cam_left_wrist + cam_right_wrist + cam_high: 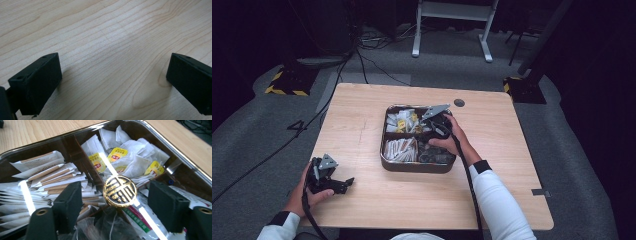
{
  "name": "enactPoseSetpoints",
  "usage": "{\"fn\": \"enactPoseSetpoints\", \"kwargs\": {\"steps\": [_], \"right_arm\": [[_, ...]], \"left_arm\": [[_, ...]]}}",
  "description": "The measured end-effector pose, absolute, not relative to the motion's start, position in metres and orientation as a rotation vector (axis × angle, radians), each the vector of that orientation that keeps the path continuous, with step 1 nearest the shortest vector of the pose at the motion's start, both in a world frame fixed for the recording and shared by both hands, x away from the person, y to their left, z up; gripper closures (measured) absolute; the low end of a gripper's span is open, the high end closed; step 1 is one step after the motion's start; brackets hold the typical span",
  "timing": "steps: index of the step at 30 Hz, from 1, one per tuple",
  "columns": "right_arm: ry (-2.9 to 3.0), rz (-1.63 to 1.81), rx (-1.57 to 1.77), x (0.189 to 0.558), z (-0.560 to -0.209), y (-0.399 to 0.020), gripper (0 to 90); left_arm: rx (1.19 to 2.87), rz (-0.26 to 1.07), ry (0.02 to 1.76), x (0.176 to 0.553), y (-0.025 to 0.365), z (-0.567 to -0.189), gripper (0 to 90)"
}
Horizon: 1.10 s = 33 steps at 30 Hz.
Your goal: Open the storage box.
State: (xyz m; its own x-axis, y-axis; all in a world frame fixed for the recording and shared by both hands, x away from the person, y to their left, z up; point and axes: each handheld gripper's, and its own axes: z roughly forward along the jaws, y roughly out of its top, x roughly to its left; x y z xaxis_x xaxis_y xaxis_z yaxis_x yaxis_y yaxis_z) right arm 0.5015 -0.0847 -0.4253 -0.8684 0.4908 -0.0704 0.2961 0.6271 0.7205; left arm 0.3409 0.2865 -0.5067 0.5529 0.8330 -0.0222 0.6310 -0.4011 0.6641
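Observation:
A dark four-compartment box (417,167) stands in the middle of the wooden table (357,115). In the right gripper view a clear lid covers it, with a round gold knob (120,191) at its centre. Under the lid lie tea bags with yellow tags (117,157) and white-and-brown paper sticks (47,175). My right gripper (437,122) hovers over the box; its jaws stand open on either side of the knob, apart from it (116,196). My left gripper (343,184) rests low at the table's near left, open over bare wood (112,82).
A small dark cable grommet (459,103) sits in the table top behind the box. Cables (362,60) and a white stand base (452,30) lie on the grey floor beyond the far edge. A black-and-yellow base (287,82) stands at the far left.

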Motion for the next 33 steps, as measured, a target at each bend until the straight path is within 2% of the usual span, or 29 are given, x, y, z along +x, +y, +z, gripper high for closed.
{"fn": "enactPoseSetpoints", "kwargs": {"steps": [6,7,11,12,13,15,33], "right_arm": [[2.601,1.055,0.677,0.505,-0.432,-0.078,33.6],[2.596,1.058,0.701,0.507,-0.434,-0.078,39.1],[2.598,1.067,0.721,0.508,-0.436,-0.077,45.3],[2.589,1.068,0.726,0.508,-0.436,-0.077,52.4],[2.589,1.068,0.726,0.508,-0.436,-0.077,52.4],[2.566,1.079,0.738,0.507,-0.436,-0.079,58.1],[2.536,1.113,0.756,0.503,-0.423,-0.084,58.6]], "left_arm": [[2.163,0.42,1.173,0.341,0.287,-0.507,0.3],[2.164,0.422,1.171,0.341,0.287,-0.507,0.3],[2.163,0.422,1.173,0.341,0.287,-0.507,0.3],[2.163,0.422,1.173,0.341,0.287,-0.507,0.3],[2.163,0.422,1.173,0.341,0.287,-0.507,0.3],[2.163,0.421,1.172,0.341,0.287,-0.507,0.3],[2.163,0.421,1.173,0.341,0.287,-0.507,0.3]]}}
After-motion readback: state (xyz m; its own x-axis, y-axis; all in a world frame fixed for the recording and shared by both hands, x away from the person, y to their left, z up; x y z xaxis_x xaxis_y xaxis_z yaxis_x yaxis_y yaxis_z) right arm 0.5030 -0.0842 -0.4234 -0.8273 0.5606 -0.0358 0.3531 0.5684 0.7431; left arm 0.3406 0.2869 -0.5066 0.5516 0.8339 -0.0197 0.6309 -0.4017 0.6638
